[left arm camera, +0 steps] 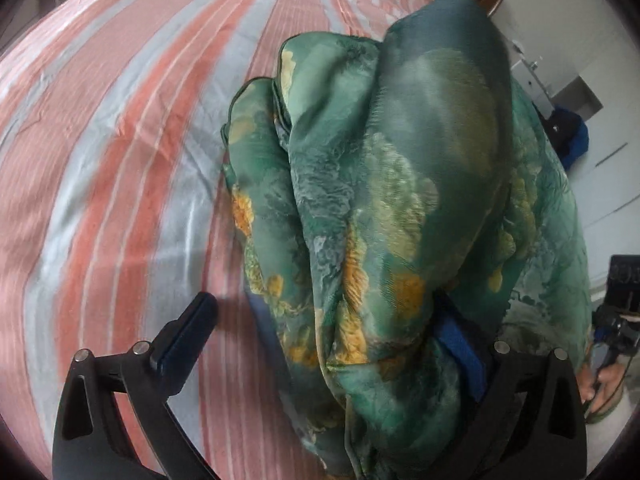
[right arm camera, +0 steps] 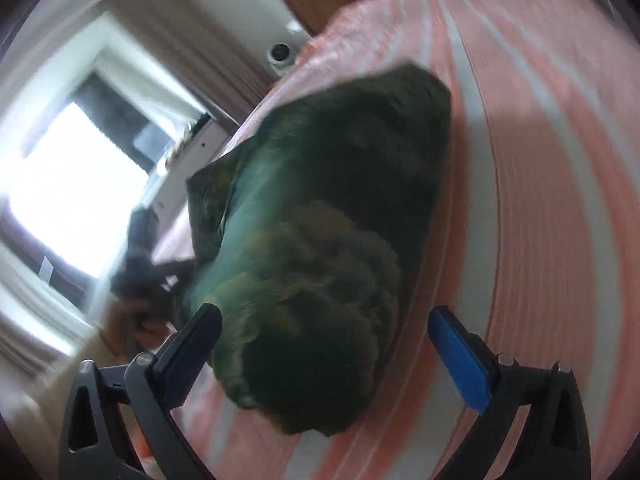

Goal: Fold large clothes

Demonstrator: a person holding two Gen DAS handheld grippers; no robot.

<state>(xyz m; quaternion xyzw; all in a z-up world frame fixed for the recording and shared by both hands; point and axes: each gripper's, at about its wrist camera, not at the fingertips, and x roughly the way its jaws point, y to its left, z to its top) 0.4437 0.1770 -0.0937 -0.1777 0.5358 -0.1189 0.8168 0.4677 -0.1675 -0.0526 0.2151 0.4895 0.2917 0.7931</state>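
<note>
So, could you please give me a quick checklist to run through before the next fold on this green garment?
1. Right gripper free of cloth: ok, its jaws stand wide with nothing pressed between them.
2. Left gripper free of cloth: not ok, the green garment is bunched between and over its fingers; whether it is clamped, cannot tell.
3. Garment lies on the striped bedsheet, inside the bed's edge: ok.
4. Garment flat and smooth: not ok, it is a rumpled heap.
5. An edge or corner to take next: cannot tell, the right wrist view is blurred.
</note>
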